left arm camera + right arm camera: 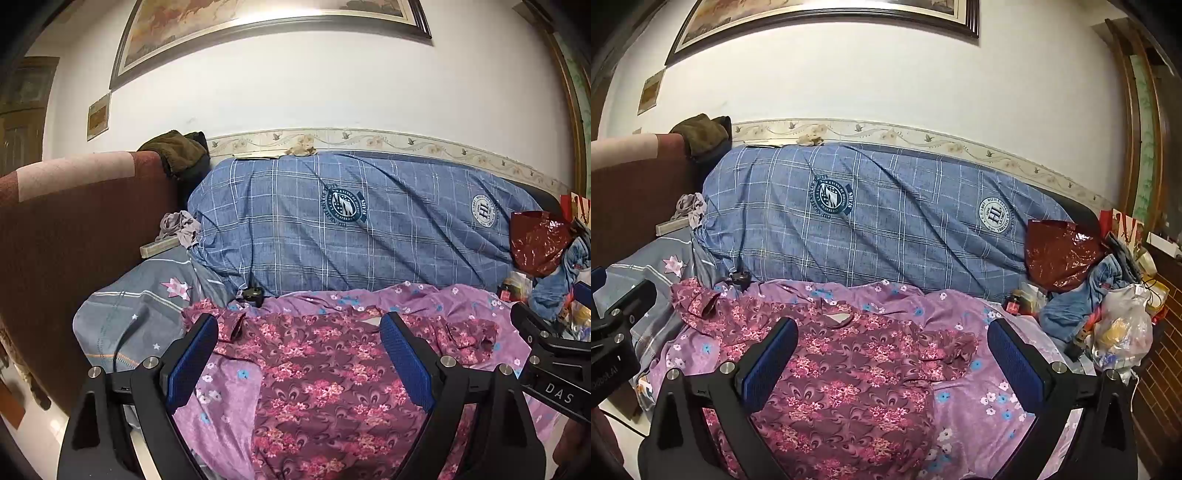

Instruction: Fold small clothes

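A maroon shirt with pink flowers (pixel 314 373) (pixel 846 369) lies spread flat on a lilac flowered sheet (pixel 229 402) (pixel 979 369), collar toward the far side and both short sleeves out to the sides. My left gripper (pixel 301 332) hovers above the shirt, open wide, nothing between its blue pads. My right gripper (pixel 892 334) also hangs open over the shirt's right half, its blue pads empty. Each gripper's black body shows at the edge of the other's view.
A blue checked quilt (pixel 351 221) (pixel 868 221) is heaped behind the sheet. A grey star-print pillow (pixel 140 306) lies at left by a brown headboard (pixel 74 229). At right sit a red plastic bag (pixel 1060 254), blue clothes (pixel 1082 295) and a clear bag (pixel 1126 332).
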